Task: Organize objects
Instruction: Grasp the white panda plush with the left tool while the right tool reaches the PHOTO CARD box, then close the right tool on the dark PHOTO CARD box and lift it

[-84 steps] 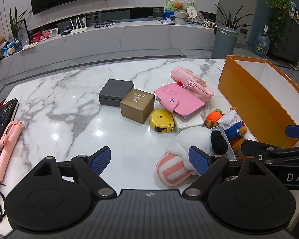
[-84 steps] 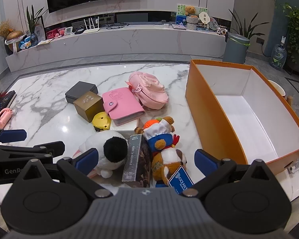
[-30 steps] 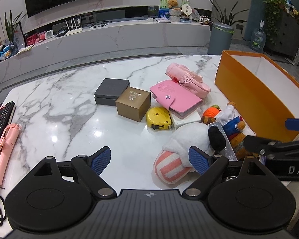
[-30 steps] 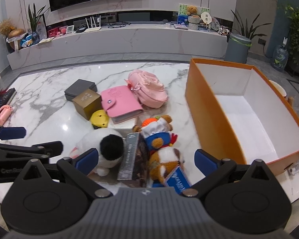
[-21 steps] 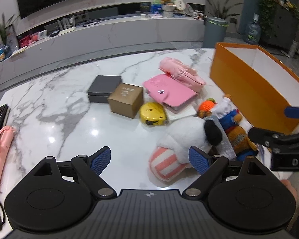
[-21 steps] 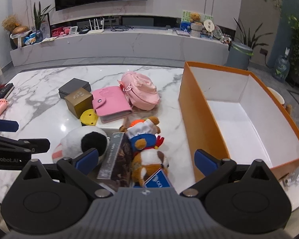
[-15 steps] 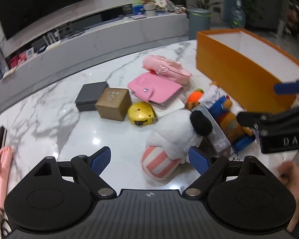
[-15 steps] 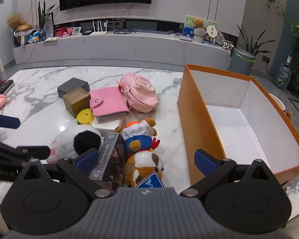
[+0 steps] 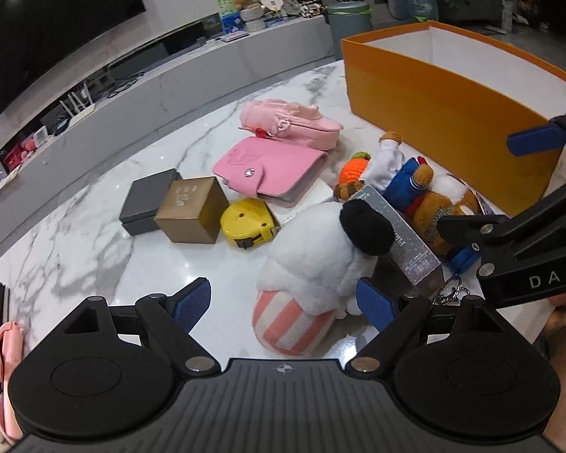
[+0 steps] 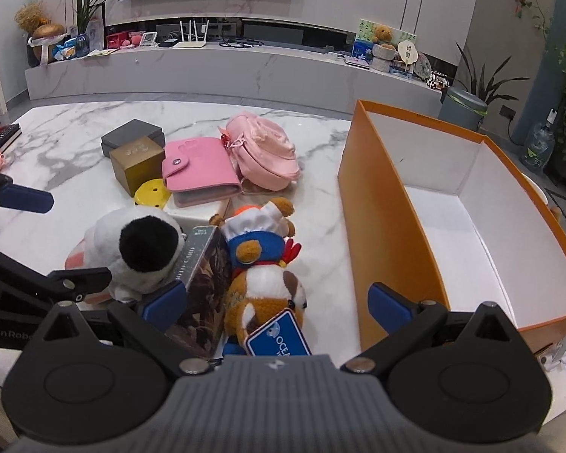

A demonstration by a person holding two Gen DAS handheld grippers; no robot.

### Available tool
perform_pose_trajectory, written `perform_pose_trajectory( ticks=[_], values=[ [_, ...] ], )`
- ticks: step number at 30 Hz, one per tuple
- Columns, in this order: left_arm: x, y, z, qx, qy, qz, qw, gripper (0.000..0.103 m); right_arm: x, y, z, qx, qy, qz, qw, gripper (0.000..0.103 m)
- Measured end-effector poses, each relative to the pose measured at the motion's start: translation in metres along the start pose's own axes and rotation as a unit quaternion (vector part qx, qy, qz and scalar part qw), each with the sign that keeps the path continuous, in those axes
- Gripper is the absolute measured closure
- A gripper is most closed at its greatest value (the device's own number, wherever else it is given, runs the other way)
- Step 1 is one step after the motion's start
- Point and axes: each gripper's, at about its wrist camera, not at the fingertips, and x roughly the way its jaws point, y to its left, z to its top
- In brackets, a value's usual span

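Both hand-held grippers gape empty: left (image 9: 283,302) around the white plush (image 9: 320,256), right (image 10: 275,302) around the brown plush (image 10: 268,290).

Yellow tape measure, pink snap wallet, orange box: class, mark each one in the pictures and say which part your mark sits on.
yellow tape measure (image 9: 245,222), left wrist view, on its round yellow top face.
pink snap wallet (image 10: 198,168), right wrist view, on its flat front cover.
orange box (image 10: 381,204), right wrist view, on its near orange side wall.
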Motion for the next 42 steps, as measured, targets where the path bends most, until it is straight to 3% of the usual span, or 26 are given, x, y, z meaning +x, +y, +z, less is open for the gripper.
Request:
perform_pose_trajectory(
  ticks=[21, 24, 27, 31, 36, 40, 42],
  values=[
    [0.048, -0.017, 0.002, 0.081, 0.022, -0.023, 0.9962, 0.002, 0.034, 0.015, 0.012, -0.046, -0.007, 0.011, 0.999, 0.001],
    [0.056, -0.014, 0.0, 0.077, 0.037, -0.027, 0.9959, 0.01, 0.041, 0.014, 0.015, -0.044, -0.003, 0.016, 0.999, 0.001],
    [0.057, -0.014, -0.003, 0.079, 0.042, -0.022, 0.9958, 0.011, 0.05, 0.012, 0.022, -0.032, 0.014, 0.026, 0.999, 0.002],
    [0.058, -0.009, -0.003, 0.064, 0.052, -0.01, 0.9965, 0.013, 0.06, 0.005, 0.028, 0.024, 0.044, 0.08, 0.996, 0.014],
    [0.058, -0.002, -0.003, 0.047, 0.059, -0.007, 0.9972, 0.017, 0.037, 0.018, 0.032, -0.023, -0.002, 0.042, 0.999, 0.014],
    [0.059, 0.001, -0.004, 0.046, 0.065, 0.003, 0.9968, 0.018, 0.031, 0.026, 0.028, -0.043, 0.005, 0.068, 0.997, 0.039],
    [0.059, 0.004, -0.005, 0.041, 0.07, 0.006, 0.9967, 0.018, 0.033, 0.029, 0.025, -0.048, 0.009, 0.068, 0.997, 0.039]
  ],
)
